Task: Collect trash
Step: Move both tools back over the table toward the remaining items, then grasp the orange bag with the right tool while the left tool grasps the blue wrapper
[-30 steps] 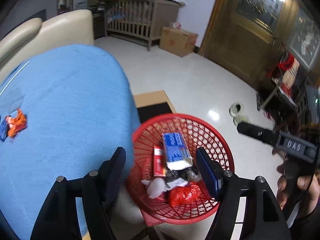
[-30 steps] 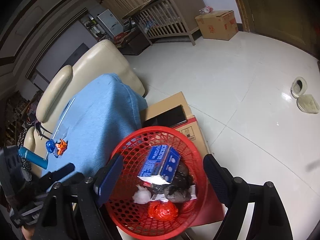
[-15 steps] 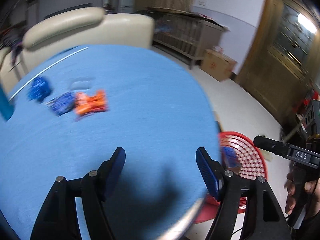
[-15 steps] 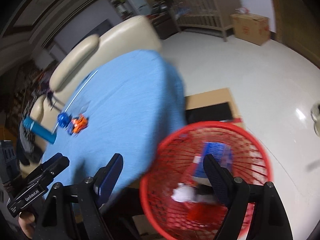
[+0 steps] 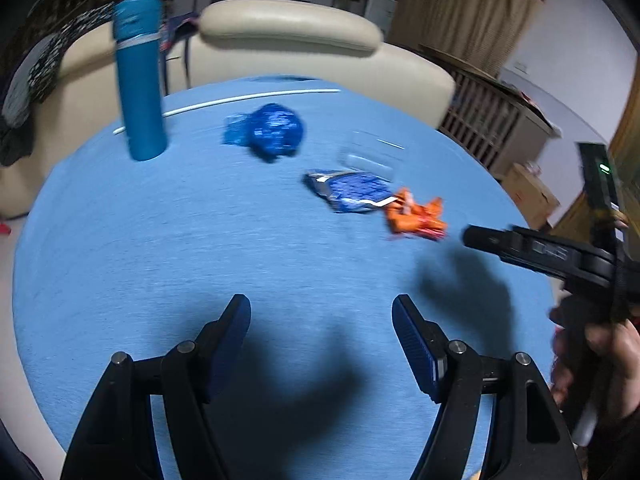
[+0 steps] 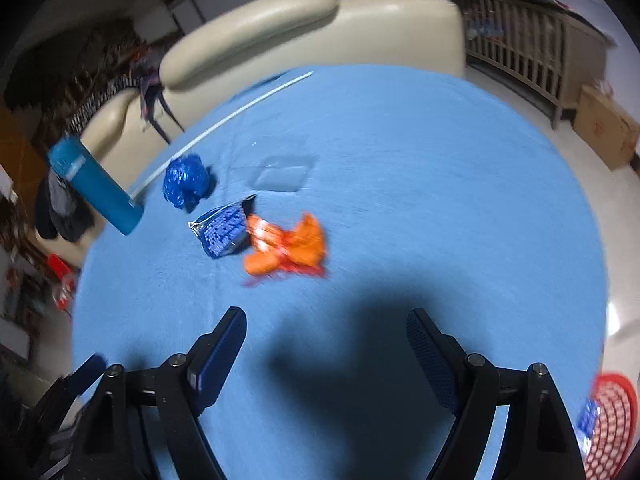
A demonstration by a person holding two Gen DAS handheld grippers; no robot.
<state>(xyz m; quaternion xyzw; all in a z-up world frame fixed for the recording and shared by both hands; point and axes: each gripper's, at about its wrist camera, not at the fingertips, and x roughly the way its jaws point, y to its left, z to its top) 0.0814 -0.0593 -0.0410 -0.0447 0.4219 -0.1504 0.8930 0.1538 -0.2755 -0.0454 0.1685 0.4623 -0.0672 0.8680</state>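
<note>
Three pieces of trash lie on the blue table (image 5: 160, 240): a crumpled orange wrapper (image 5: 416, 216) (image 6: 290, 242), a flat blue wrapper (image 5: 350, 192) (image 6: 224, 230) touching it, and a crumpled blue ball (image 5: 274, 130) (image 6: 186, 180) farther back. A clear plastic sheet (image 5: 370, 152) (image 6: 284, 176) lies behind them. My left gripper (image 5: 322, 336) is open and empty above the near table. My right gripper (image 6: 326, 348) is open and empty, just short of the orange wrapper; it shows at the right of the left wrist view (image 5: 536, 252). The red basket (image 6: 612, 420) is off the table's right edge.
A tall teal bottle (image 5: 140, 80) (image 6: 96, 186) stands at the table's far left. A cream sofa (image 5: 288, 36) is behind the table. A wooden crib (image 6: 532, 52) and a cardboard box (image 6: 604, 128) stand on the floor to the right.
Both grippers have swung left from over the red basket to over the table. The trash pieces now lie ahead of them and nearer.
</note>
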